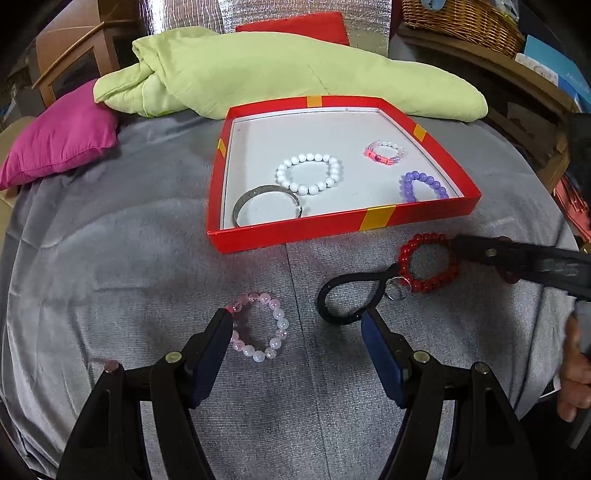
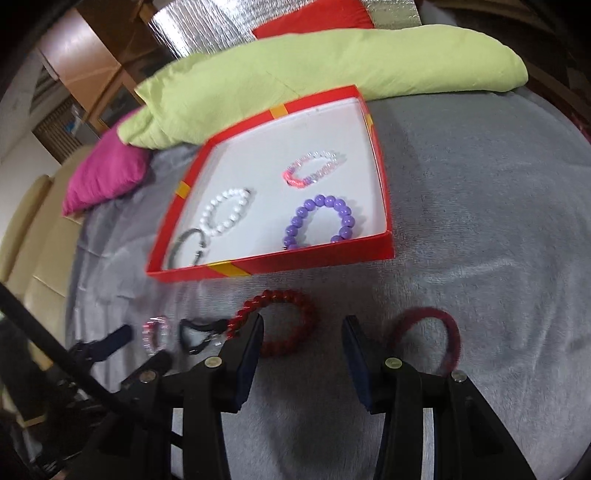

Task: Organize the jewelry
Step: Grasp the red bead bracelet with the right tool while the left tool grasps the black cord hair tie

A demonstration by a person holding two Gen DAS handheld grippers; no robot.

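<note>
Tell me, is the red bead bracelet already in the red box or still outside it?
Outside. The red bead bracelet lies on the grey cloth before the red box.

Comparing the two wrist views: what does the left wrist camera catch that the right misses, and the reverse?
Left wrist only: a wicker basket top right and the person's hand at the right edge. Right wrist only: a dark red ring bracelet on the grey cover. Both: the red tray with four bracelets, the red bead bracelet, the pink bead bracelet and the black loop.
</note>
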